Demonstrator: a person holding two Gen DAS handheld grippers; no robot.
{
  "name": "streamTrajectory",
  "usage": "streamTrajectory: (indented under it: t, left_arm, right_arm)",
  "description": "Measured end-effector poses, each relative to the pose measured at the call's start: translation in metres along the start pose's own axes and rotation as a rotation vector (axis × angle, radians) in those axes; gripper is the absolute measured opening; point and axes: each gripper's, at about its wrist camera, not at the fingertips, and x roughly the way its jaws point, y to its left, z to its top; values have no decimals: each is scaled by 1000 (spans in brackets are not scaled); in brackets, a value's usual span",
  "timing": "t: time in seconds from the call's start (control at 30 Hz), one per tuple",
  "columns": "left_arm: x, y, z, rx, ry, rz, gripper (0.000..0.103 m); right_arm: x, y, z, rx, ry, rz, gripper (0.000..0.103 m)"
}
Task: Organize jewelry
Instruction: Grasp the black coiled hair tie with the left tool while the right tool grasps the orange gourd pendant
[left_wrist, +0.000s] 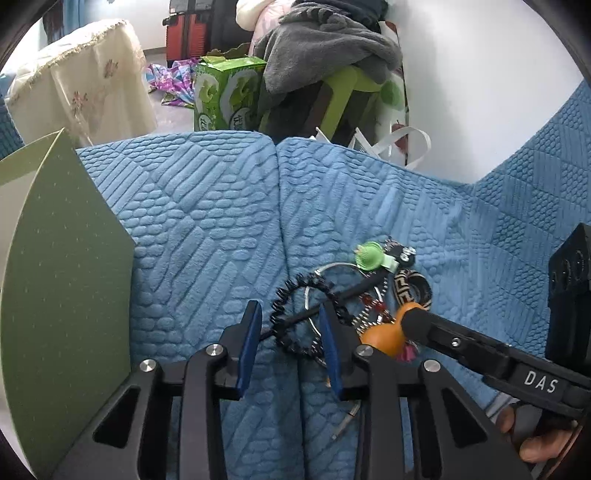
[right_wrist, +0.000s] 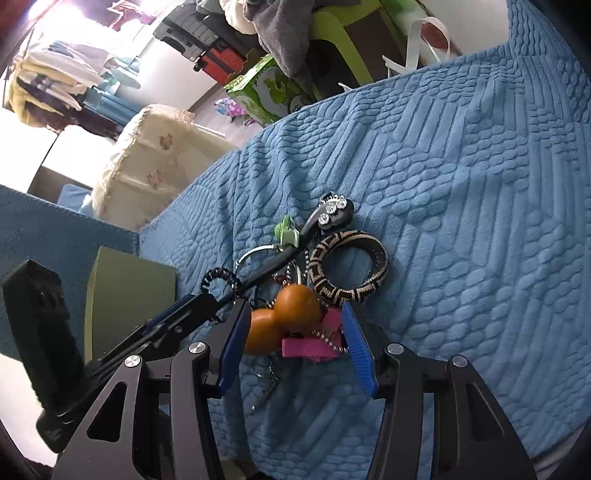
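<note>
Blue quilted sofa cover (left_wrist: 207, 221) carries the jewelry pile on the cushion right of the seam, with bare fabric all around it and a green box lid (left_wrist: 66, 280) standing at the left edge. Left hand-held gripper (left_wrist: 290, 345), jaws parted, straddles the black coil bracelet (left_wrist: 295, 291) and thin black stick (left_wrist: 332, 299) without pinching either. Right hand-held gripper (right_wrist: 291, 343), also released, brackets the orange gourd charm (right_wrist: 284, 317) and pink piece (right_wrist: 314, 343). Beyond lie the woven ring (right_wrist: 349, 269), green clip (right_wrist: 286, 230) and rhinestone clip (right_wrist: 334, 212).
</note>
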Motion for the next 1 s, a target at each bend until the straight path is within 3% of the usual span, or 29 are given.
streamTrajectory:
  t: [0.1, 0.23, 0.33, 0.67, 1.0]
  left_arm:
    - [6, 3, 2, 3, 8, 5, 28]
    - [12, 7, 0, -14, 25, -11, 17]
    - [12, 5, 0, -5, 32, -16, 8]
    - [-20, 0, -3, 1, -17, -20, 7]
    - [-68, 0, -23, 15, -75, -8, 7]
  right_arm:
    - [4, -2, 2, 1, 12, 0, 44]
    - [9, -4, 2, -10, 19, -17, 24]
    - [6, -1, -1, -41, 15, -38, 24]
    - [-15, 32, -4, -162, -39, -108, 24]
    - [-41, 51, -31, -247, -91, -220, 24]
